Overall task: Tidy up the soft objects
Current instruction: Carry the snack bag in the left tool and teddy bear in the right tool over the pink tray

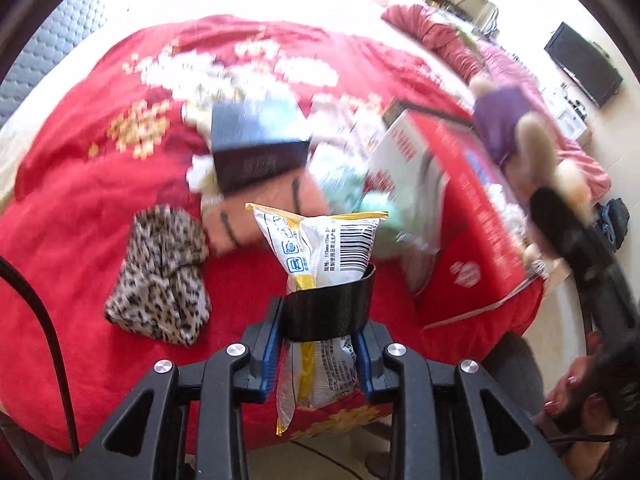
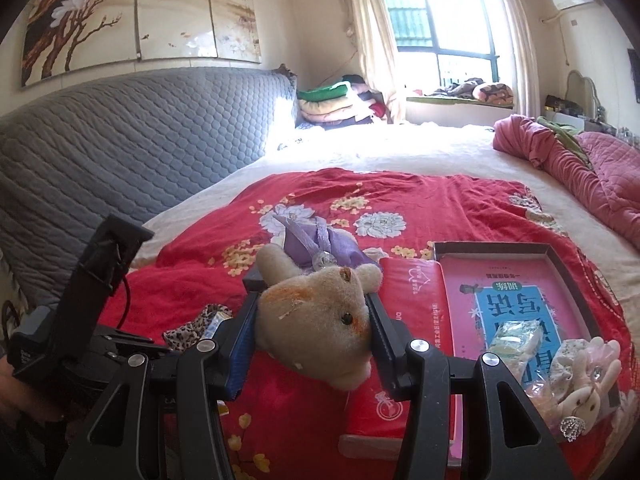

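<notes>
Your right gripper (image 2: 312, 322) is clenched on the head of a tan plush bear (image 2: 316, 320) in a purple dress, the jaws pressing both cheeks. The bear's long axis runs away from you toward 12 o'clock, body and dress trailing ahead of the fingers over the red floral blanket (image 2: 400, 200).

The open red box (image 2: 558, 258) is what your next move probably turns on. In the right wrist view it lies at about 3 o'clock from the bear, just beside it, and already holds a small wrapped pack (image 2: 514, 338) and a pale plush bunny (image 2: 584, 392) at its near end. Its long axis also runs toward 12 o'clock, so the bear should go in lengthwise with a short sideways carry.

Your left gripper (image 1: 326, 300) is clamped on a white and yellow snack packet (image 1: 320, 252), which stands upright between the jaws. From it, the box (image 1: 452, 200) sits toward 2 o'clock and farther off, so your right hand looks nearer. A leopard-print cloth (image 1: 160, 272) lies at 9 o'clock on the blanket (image 1: 100, 140). The left view is blurred beyond the packet.
</notes>
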